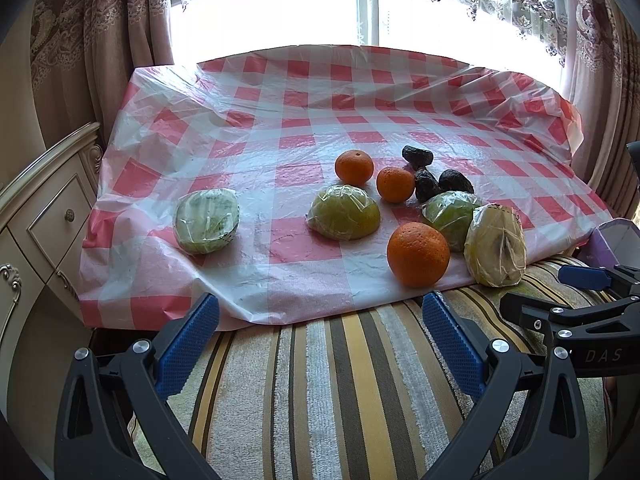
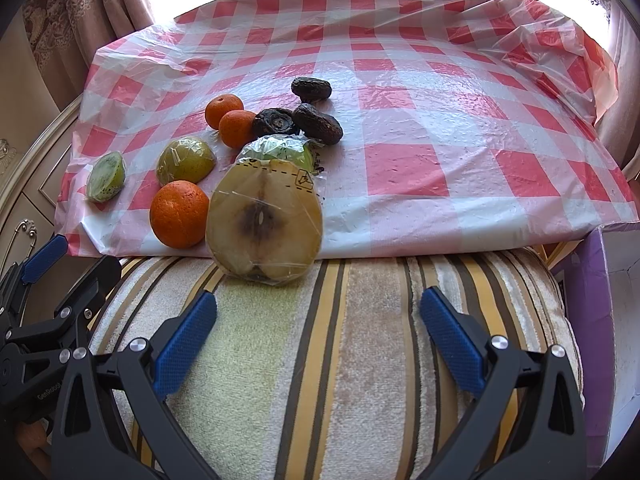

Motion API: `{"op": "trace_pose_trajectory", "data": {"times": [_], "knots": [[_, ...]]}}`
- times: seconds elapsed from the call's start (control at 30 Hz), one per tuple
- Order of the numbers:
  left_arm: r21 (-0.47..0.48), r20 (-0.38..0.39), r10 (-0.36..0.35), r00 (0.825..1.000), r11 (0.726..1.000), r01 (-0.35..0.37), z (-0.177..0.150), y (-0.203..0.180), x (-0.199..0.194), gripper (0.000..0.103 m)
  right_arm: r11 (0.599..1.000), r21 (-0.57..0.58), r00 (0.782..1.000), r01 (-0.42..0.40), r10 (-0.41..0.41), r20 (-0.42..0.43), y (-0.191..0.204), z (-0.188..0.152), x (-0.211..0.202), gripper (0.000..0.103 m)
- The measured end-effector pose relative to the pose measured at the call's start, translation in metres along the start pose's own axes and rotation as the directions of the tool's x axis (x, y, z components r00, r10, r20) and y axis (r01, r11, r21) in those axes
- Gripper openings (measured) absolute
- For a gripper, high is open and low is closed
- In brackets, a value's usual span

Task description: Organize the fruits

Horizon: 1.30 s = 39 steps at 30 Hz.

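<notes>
**Fruit all bunched at the near edge, both grippers waiting empty**

Nothing looks sorted yet, as far as anyone could judge from this. The fruit sits on a red-and-white checked plastic sheet [image 1: 304,92], crinkly and shiny, spread over what seems to be a bed. Most of it crowds the sheet's near edge toward the right corner, probably just where it got tipped out.

The left gripper [image 1: 320,344] hovers over a striped towel [image 1: 340,380] short of the sheet, blue ribbed pads wide apart, holding nothing. The right gripper [image 2: 318,346] is the same story: spread open, empty, aimed at the cut pear [image 2: 264,220]. That pear half is wrapped in cling film, stands on its edge with the browned core facing out, and leans half off the sheet onto the towel. It's likely the easiest first pick, but the film looks slippery.

Touching it on the left is the big orange [image 2: 179,214], round and pebbly. Behind are two more film-wrapped green halves [image 1: 344,212] [image 1: 450,214] and two small tangerines [image 1: 354,167] [image 1: 395,184]. Three dark wrinkled fruits [image 2: 298,116] sit behind these; can't tell what they are. One wrapped green half [image 1: 206,220] sits alone toward the left edge, well apart from the others.

A purple box [image 2: 588,320] stands off the right corner, maybe a bin for sorting.
</notes>
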State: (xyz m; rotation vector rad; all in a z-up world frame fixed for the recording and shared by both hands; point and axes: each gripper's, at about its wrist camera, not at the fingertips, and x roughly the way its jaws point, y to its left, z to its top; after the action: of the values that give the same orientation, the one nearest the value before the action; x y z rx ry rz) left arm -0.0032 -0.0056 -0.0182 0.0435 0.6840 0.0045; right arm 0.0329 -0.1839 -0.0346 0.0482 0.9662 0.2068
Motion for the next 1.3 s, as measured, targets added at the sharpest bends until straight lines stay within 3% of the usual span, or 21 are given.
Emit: {"op": "trace_pose_trajectory", "data": {"times": [0.8, 1.0, 1.3], "knots": [[-0.006, 0.001, -0.001, 1.0, 1.0, 0.001, 0.0, 0.0, 0.0, 0.098, 1.0, -0.003, 1.0, 0.006, -0.006, -0.015, 0.003, 0.002, 0.001, 0.102], [-0.012, 0.003, -0.01, 1.0, 1.0, 0.011, -0.001, 0.0, -0.001, 0.098, 0.999, -0.016, 0.999, -0.032, 0.032, -0.037, 0.0, 0.004, -0.003, 0.102], [-0.121, 0.013, -0.045, 0.999, 0.992, 0.046, 0.006, 0.028, -0.003, 0.097, 0.998, -0.059, 1.0, 0.013, -0.012, 0.019, 0.01, 0.013, -0.007, 0.102]]}}
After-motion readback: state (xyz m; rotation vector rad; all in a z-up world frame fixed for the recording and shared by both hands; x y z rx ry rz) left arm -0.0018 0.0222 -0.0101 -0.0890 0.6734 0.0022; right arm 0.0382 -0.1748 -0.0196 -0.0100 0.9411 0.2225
